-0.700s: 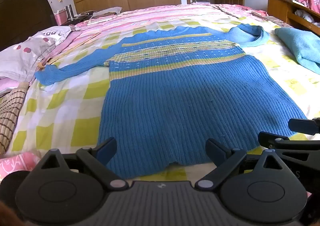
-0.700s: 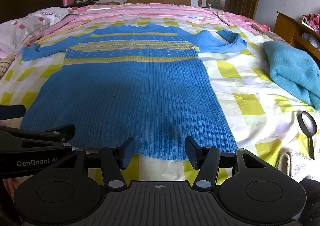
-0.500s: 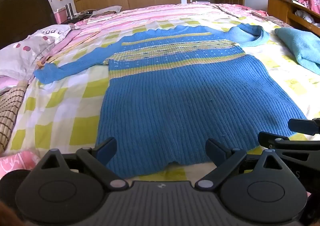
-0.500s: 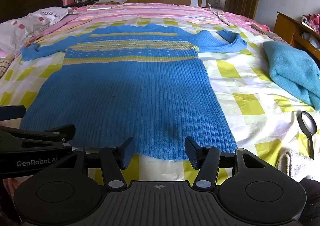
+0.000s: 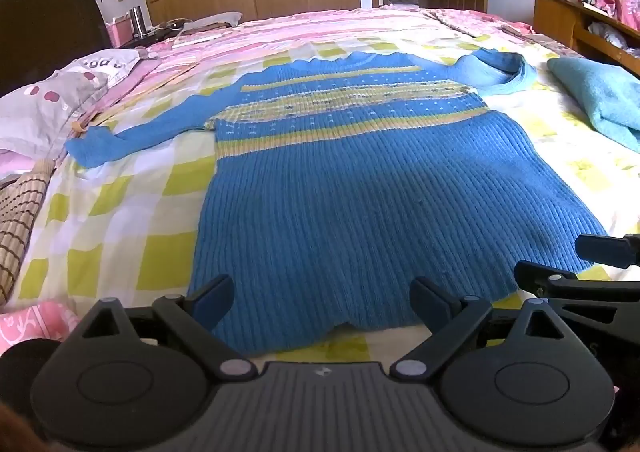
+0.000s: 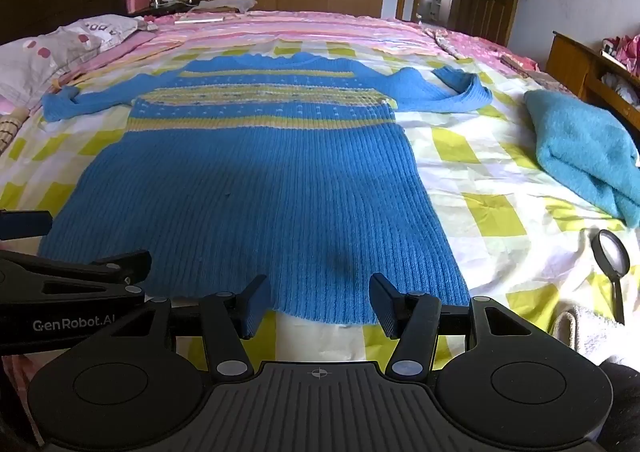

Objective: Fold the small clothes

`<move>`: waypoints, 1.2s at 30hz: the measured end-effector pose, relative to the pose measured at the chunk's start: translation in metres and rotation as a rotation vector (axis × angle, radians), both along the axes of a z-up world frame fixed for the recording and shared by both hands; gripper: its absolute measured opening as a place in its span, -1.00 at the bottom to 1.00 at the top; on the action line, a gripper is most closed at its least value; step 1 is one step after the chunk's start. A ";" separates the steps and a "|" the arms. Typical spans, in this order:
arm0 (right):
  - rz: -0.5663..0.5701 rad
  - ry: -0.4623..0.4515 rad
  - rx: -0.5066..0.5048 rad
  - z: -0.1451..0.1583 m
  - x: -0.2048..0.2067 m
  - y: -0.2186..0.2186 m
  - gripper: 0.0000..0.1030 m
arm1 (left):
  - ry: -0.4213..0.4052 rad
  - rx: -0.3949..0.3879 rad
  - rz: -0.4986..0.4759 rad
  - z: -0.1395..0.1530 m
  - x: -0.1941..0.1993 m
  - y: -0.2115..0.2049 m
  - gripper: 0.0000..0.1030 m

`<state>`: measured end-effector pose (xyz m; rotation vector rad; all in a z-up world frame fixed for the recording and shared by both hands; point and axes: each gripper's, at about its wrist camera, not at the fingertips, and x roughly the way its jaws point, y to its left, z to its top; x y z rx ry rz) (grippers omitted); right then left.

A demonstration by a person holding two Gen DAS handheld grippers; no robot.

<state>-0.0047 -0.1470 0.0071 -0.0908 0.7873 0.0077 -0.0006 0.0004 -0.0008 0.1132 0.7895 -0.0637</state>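
Both claws spread wide and gripping nothing: left claw (image 5: 322, 302) and right claw (image 6: 318, 304), side by side at the near edge of the bed (image 6: 480, 156), hovering just over the hem. Directly ahead of both, a blue sweater (image 5: 360, 188) spread flat on the yellow-checked bedsheet, hem toward the claws, neckline at the far end, long axis running straight away from the cameras. Left claw over the left half of the hem (image 5: 304, 332), right claw over the right half (image 6: 336, 312), so each corner falls to its own side. One sleeve (image 5: 132, 136) stretched out to the left; the other sleeve (image 6: 448, 92) out to the right with its cuff curled back. Well off to the right, a folded teal garment (image 6: 580, 148) and, nearer, a magnifying glass (image 6: 612, 256), both clear of the sweater. Likely nothing folded yet. Probable next step either a grasp at the hem corners for a lengthwise fold toward the neckline, or a reach forward to the sleeves first; hem clearly the closer target for both hands.
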 end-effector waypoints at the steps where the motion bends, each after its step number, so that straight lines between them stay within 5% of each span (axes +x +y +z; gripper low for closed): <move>1: 0.001 -0.003 -0.002 0.000 0.000 -0.001 0.06 | -0.001 0.000 0.000 0.000 0.000 0.000 0.92; 36: -0.015 0.033 0.021 0.002 0.013 -0.003 0.06 | 0.007 0.001 0.006 0.003 0.009 -0.002 0.91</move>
